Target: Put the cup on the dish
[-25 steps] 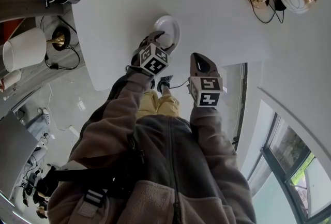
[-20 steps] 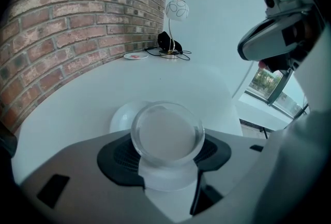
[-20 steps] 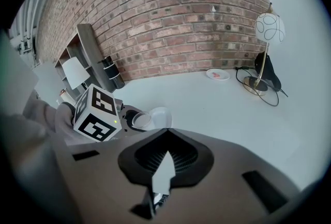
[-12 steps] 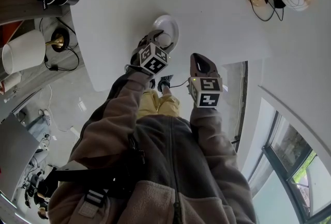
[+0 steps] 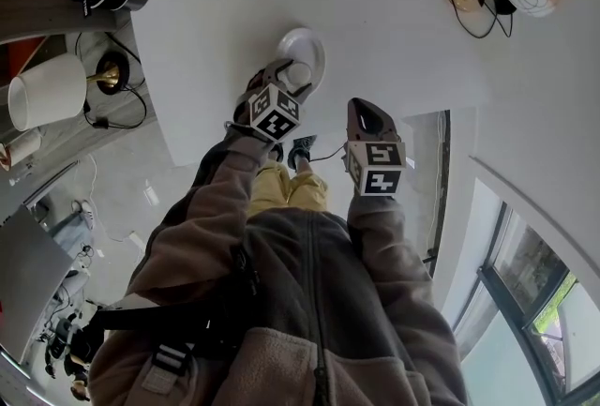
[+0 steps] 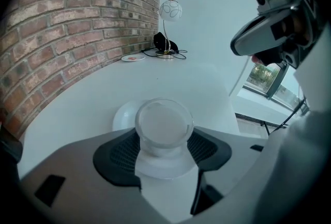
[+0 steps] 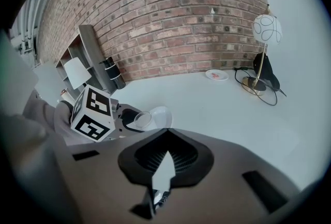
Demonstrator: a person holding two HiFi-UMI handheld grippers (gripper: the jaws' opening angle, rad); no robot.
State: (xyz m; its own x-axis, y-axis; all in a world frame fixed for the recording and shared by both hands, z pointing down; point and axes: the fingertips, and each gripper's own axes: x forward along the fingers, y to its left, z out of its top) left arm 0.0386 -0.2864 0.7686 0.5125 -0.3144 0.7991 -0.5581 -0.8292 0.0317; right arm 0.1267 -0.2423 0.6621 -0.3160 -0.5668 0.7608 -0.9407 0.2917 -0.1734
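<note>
- Our left tool [image 6: 163, 154] is clenched on the clear cup [image 6: 164, 123], with a dark pad pressing each side of it.
- In the head view the cup [image 5: 298, 74] hangs at the 6 o'clock edge of the white dish [image 5: 310, 42]; we cannot tell whether the two touch.
- The dish [image 6: 122, 115] lies flat on the white desk [image 6: 181, 80].
- Our right tool [image 7: 165, 137] has its jaws closed with nothing between them, at 4 o'clock from the left tool [image 5: 286, 76] and off the desk's near edge.
</note>
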